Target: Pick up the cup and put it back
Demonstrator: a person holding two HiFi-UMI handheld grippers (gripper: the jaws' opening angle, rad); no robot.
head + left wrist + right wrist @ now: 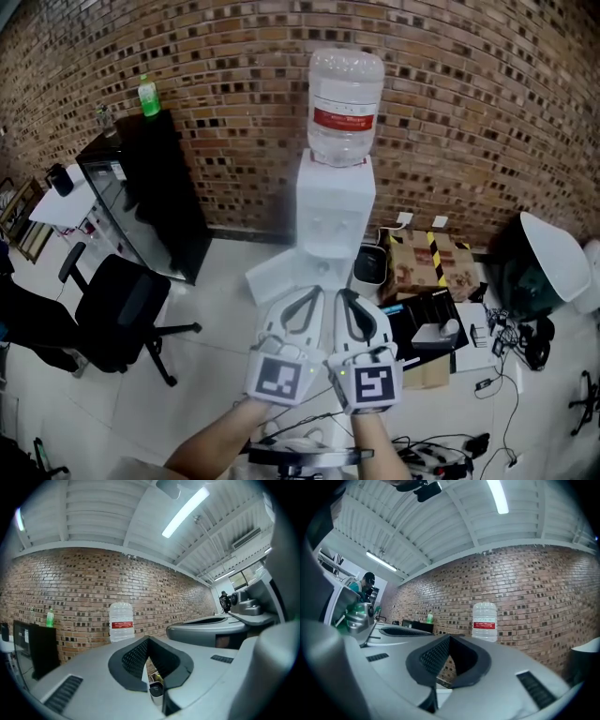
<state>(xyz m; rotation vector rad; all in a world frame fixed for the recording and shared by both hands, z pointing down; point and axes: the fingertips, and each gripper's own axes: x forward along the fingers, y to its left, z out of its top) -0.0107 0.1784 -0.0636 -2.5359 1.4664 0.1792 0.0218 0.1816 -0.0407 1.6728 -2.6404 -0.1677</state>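
I can make out no cup in any view. Both grippers are held side by side low in the head view, pointing at a white water dispenser point(335, 211) that carries a big clear bottle point(346, 94). My left gripper point(316, 293) has its jaws together with nothing between them, and its own view shows the tips meeting point(148, 640) below the bottle point(121, 620). My right gripper point(344, 294) is likewise shut and empty; its tips point(450, 638) meet left of the bottle point(484, 620). A brick wall stands behind.
A small dark bin point(372, 264) sits right of the dispenser, beside a taped cardboard box point(429, 255). At the left stand a black cabinet point(155, 187) with a green bottle point(148, 96) on top and an office chair point(117, 309). Cables and small devices point(506, 328) lie at the lower right.
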